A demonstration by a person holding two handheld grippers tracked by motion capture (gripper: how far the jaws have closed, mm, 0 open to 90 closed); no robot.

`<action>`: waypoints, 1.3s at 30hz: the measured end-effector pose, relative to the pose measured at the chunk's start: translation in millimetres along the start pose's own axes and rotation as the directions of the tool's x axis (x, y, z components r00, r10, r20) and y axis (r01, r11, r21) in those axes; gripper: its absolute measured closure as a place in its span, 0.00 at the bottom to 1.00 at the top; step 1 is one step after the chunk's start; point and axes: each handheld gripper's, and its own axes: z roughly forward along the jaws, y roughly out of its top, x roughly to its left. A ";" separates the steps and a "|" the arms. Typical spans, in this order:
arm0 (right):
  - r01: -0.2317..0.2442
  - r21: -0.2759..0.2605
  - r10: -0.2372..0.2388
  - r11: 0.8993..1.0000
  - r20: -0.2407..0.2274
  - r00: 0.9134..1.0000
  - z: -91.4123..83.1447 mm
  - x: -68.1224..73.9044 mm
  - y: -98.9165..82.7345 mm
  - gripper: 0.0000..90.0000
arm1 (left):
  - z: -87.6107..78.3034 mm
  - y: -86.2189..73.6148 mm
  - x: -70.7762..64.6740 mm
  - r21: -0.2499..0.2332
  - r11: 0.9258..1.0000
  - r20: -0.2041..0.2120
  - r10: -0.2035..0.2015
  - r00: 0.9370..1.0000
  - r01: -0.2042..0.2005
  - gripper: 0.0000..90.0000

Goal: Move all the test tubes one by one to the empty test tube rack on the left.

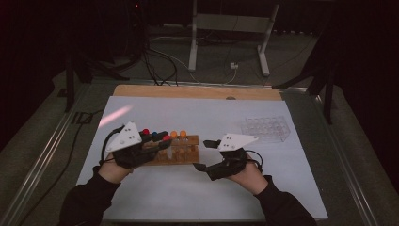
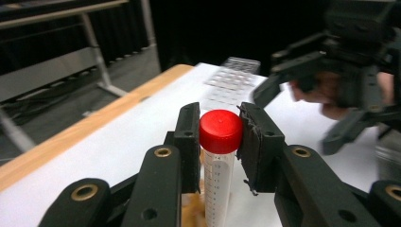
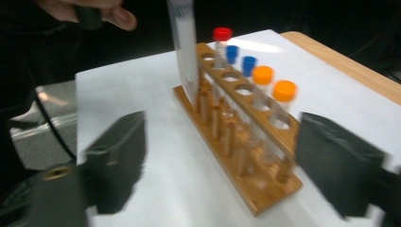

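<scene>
My left gripper (image 2: 218, 142) is shut on the red cap of a clear graduated tube (image 2: 220, 130), which it holds upright over the left part of the wooden rack (image 1: 184, 153). In the high view that gripper (image 1: 162, 141) sits at the rack's left end. The rack (image 3: 236, 142) holds a red-capped tube (image 3: 222, 35), two blue-capped tubes (image 3: 248, 63) and two orange-capped tubes (image 3: 285, 90). My right gripper (image 1: 202, 154) is open just right of the rack, with nothing held. In the right gripper view its jaws (image 3: 222, 158) stand wide apart and frame the rack's near end.
A clear plastic tube rack (image 1: 266, 128) stands at the back right of the white sheet (image 1: 207, 197). A wooden table edge (image 1: 197, 91) runs along the back. Beyond it are cables and a metal frame on the floor.
</scene>
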 end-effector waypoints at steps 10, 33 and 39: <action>-0.060 0.003 0.059 0.998 0.045 0.997 -21.0 -14.9 -22.6 0.00 | -32.2 -0.2 30.8 -0.002 1.000 -0.150 -0.030 0.988 0.030 0.79; -0.066 -0.033 0.069 0.997 0.114 0.991 -39.5 -19.0 -41.4 0.00 | -35.0 -45.1 78.1 -0.018 0.993 -0.261 -0.118 0.958 0.118 0.79; -0.074 -0.024 0.076 0.997 0.114 0.991 -39.7 -19.5 -44.2 0.00 | -27.1 -57.3 80.0 -0.001 0.990 -0.238 -0.134 0.962 0.138 0.79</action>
